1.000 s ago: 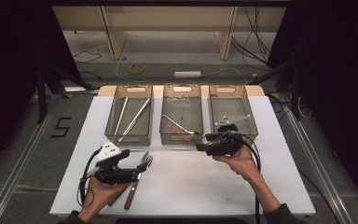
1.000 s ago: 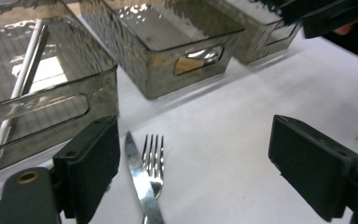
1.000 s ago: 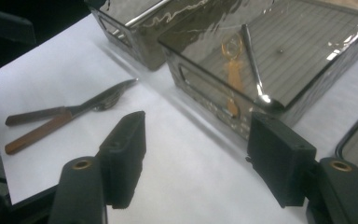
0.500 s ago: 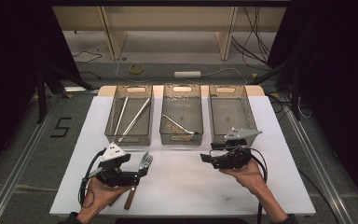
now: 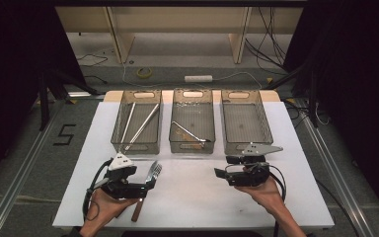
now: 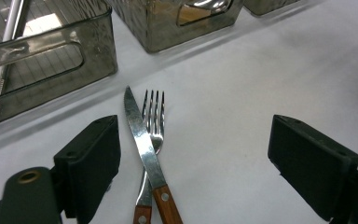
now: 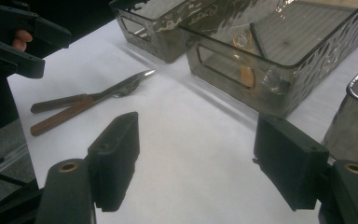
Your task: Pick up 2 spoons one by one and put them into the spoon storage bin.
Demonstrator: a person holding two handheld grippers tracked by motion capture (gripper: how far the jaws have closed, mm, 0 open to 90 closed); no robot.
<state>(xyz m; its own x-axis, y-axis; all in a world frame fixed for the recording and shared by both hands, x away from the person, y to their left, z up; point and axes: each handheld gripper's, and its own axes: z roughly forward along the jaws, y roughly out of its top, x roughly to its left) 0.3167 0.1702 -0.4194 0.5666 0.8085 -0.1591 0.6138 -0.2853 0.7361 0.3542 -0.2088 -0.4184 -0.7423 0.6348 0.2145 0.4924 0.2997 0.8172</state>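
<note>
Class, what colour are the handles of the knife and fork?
Brown wood on both knife and fork; clearest in the left gripper view.

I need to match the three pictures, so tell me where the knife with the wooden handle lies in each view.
High view: the knife lies lower left on the white table, crossed with the fork, by the left claw.
Left gripper view: bottom centre, the knife lies over the fork between the open jaws.
Right gripper view: left of centre, the knife points toward the trays.
Shared landmark: the middle tray, whose handle cutout faces the cutlery.
</note>
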